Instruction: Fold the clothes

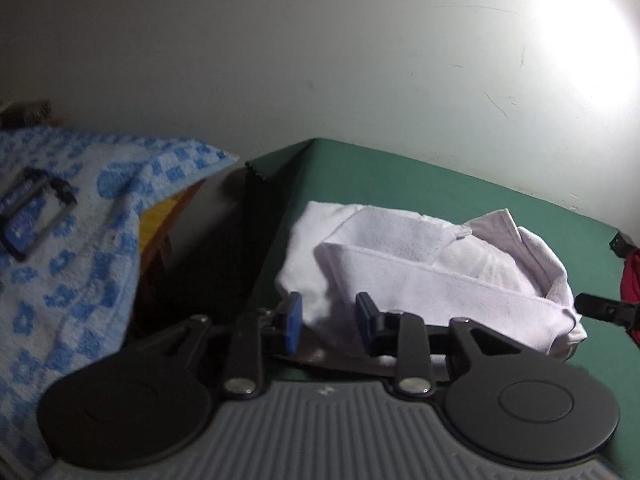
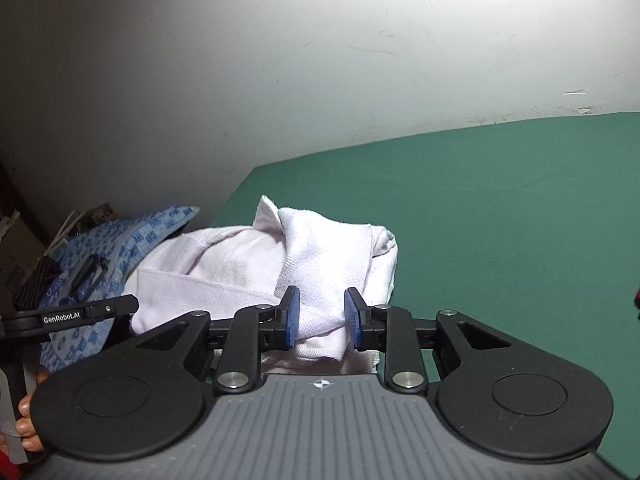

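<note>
A crumpled white garment [image 1: 420, 264] lies in a loose heap on the green table [image 1: 440, 192], near its left corner. My left gripper [image 1: 330, 312] is at the heap's near left end, jaws narrow, with white cloth filling the gap between the blue pads [image 1: 294, 322]. My right gripper [image 2: 322, 312] is shut on a thick fold of the same garment [image 2: 320, 248], which hangs down between its pads. One finger of the right gripper [image 1: 592, 304] shows at the garment's right corner. A finger of the left gripper [image 2: 120, 306] shows at its left edge.
A blue-and-white checked towel [image 1: 80, 240] is draped over furniture left of the table, with a black frame-like object [image 1: 32, 212] on it. A white wall [image 1: 320, 60] runs behind. Green tabletop [image 2: 500, 220] stretches to the right. A hand [image 2: 28, 420] and a red sleeve [image 1: 630, 280] show at the edges.
</note>
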### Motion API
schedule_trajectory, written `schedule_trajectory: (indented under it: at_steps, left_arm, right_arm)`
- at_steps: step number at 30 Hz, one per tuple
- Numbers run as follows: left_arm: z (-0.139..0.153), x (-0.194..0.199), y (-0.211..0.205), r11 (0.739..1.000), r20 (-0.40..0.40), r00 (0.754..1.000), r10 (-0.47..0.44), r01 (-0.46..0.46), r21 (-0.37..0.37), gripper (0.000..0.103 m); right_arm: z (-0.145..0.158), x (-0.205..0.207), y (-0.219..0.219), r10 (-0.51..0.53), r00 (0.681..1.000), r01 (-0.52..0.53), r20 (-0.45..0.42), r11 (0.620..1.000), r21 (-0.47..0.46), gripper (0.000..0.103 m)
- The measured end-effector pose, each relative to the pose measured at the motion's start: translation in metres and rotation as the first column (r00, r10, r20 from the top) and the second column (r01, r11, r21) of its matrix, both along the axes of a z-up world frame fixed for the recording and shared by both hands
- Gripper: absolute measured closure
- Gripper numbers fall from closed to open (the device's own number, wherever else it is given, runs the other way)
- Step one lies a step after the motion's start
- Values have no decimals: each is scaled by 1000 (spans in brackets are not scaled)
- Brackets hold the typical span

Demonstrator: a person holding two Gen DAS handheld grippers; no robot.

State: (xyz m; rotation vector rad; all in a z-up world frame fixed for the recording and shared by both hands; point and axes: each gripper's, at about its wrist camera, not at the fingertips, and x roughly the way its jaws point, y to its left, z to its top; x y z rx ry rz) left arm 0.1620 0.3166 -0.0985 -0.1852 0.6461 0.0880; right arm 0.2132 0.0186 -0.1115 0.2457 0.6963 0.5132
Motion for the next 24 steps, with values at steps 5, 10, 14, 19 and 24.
schedule_trajectory:
  at_steps: [5,10,14,19,24]
  left_arm:
    - [11,-38,-8,999,10,1000,-10,11,-51,74]
    - [1,-81,-71,989,-67,992,-110,116,92,44]
    - [0,-109,-112,959,-97,981,-168,186,215,15]
    - [10,-119,-131,948,-154,979,-133,171,268,13]
    - [27,-134,-124,973,-183,983,-29,69,220,3]
  right_arm:
    - [10,-31,-8,-24,1000,23,-1,996,-91,74]
    - [6,-91,3,30,998,-42,-54,969,-243,61]
    - [-5,-122,5,31,988,-69,-151,965,-251,60]
    - [6,-152,6,-75,987,26,-140,945,-325,46]
    - [24,-174,8,-124,991,101,-52,941,-322,29]
